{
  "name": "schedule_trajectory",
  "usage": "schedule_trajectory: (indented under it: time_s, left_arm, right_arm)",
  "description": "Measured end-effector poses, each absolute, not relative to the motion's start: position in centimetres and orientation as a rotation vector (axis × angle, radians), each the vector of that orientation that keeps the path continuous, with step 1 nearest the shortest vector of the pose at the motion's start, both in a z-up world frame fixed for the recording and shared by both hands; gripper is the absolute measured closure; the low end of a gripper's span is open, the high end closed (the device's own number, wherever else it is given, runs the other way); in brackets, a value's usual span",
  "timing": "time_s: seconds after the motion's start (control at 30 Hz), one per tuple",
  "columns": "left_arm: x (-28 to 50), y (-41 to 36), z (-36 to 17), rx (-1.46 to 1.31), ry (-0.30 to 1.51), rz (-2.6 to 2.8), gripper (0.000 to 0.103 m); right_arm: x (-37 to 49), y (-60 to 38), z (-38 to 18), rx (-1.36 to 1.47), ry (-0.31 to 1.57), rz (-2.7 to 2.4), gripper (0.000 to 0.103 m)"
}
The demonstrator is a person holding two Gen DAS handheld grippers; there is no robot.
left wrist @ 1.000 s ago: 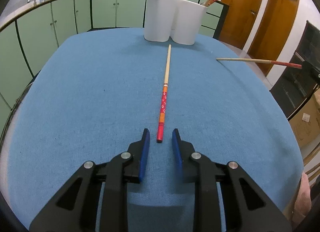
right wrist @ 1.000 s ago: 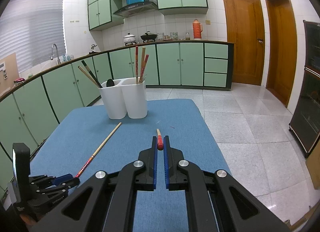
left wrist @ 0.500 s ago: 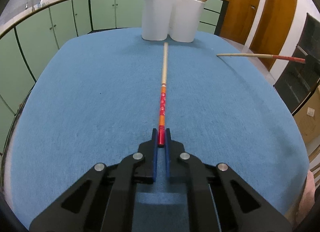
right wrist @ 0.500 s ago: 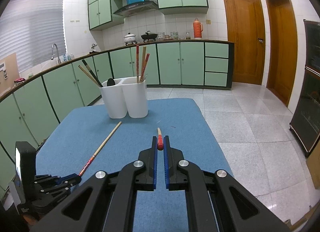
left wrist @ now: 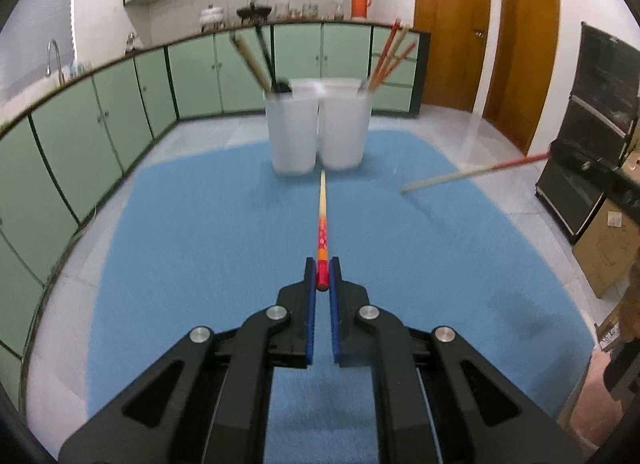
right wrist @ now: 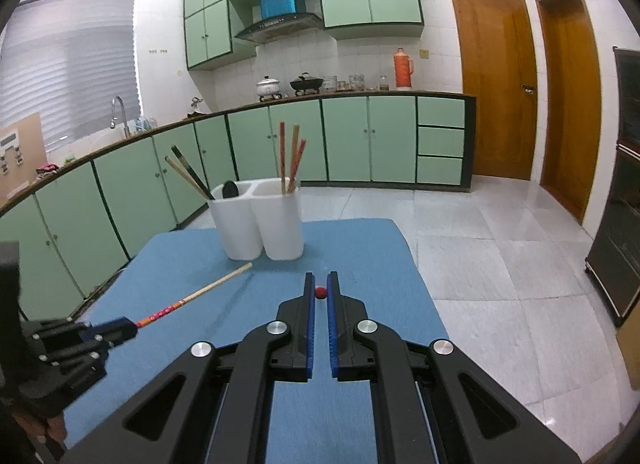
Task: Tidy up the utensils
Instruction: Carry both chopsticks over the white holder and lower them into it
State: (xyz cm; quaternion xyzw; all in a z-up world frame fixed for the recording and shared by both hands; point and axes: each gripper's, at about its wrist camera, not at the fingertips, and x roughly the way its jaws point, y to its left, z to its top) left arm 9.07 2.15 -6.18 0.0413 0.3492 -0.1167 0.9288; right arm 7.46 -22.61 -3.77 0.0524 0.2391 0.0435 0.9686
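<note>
While both my grippers are up off the blue cloth point(left wrist: 168, 248), each has a chopstick pinched by its red end. My left gripper point(left wrist: 322, 278) has its blue pads point(left wrist: 310, 304) pressed onto the first chopstick point(left wrist: 321, 219), which runs straight ahead with its pale tip pointing at the white two-cup holder point(left wrist: 318, 131); I can't tell whether that tip touches the cloth. From the right wrist view the same stick point(right wrist: 200, 294) angles toward the holder point(right wrist: 258, 223), left gripper point(right wrist: 120, 328) clamped on its patterned end. My right gripper point(right wrist: 320, 290) is closed tight on the second chopstick point(right wrist: 319, 292), seen end-on as a red dot between the pads; in the left view that stick point(left wrist: 472, 172) hangs in the air off to the right, pale tip over the cloth. Holder stands at the far edge of the cloth: dark utensils point(right wrist: 188, 173) in the left cup, red and tan chopsticks point(right wrist: 291, 155) in the right cup. Left view is motion-blurred.
</note>
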Motion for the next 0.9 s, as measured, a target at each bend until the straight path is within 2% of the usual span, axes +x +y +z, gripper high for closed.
schedule_trajectory:
  time_s: [0.27,0.9]
  left_arm:
    - [9.7,1.8,-0.8,0.106,0.633,-0.256,0.098]
    - [12.3,1.7,7.0,0.086,0.456,-0.236,0.098]
  right_arm:
    - [9.3,-22.5,-0.8,0.098,0.469,0.156,0.097]
    - [10.9,-20.8,5.9,0.079,0.379,0.298,0.097]
